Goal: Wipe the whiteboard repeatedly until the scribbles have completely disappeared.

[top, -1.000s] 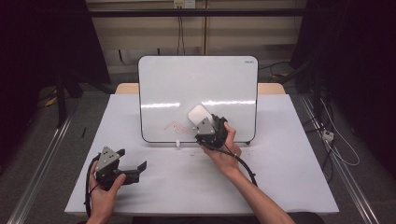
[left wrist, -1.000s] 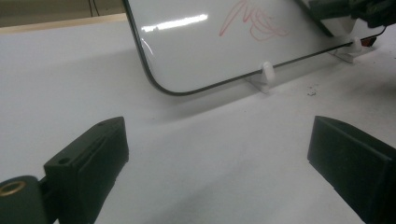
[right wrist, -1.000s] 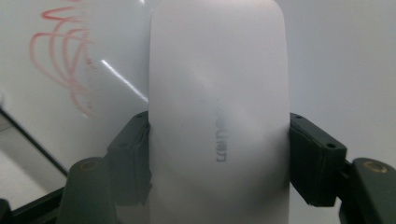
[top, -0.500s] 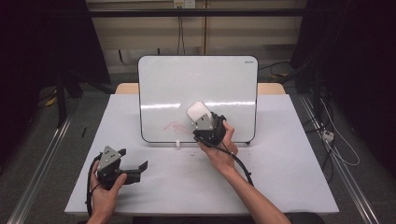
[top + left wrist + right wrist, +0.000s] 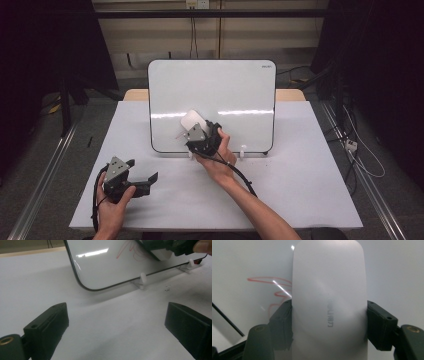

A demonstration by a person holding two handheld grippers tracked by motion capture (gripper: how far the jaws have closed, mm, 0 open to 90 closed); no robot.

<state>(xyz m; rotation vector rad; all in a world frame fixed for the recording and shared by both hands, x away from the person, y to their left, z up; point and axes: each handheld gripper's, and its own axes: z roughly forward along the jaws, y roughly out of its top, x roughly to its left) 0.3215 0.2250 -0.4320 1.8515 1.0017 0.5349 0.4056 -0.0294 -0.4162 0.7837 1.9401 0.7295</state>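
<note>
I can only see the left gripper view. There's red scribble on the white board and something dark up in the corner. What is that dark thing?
Observer: That's the right gripper, held in the person's other hand, up against the whiteboard.
Operator: Is it holding something?
Observer: Yes. It is shut on a white eraser, with one jaw on each side.
Operator: Where is the eraser next to the red scribble?
Observer: In the right gripper view, the red scribble peeks out from behind the eraser's left edge.
Operator: And my gripper?
Observer: The left gripper is low over the table, open, holding nothing.
</note>
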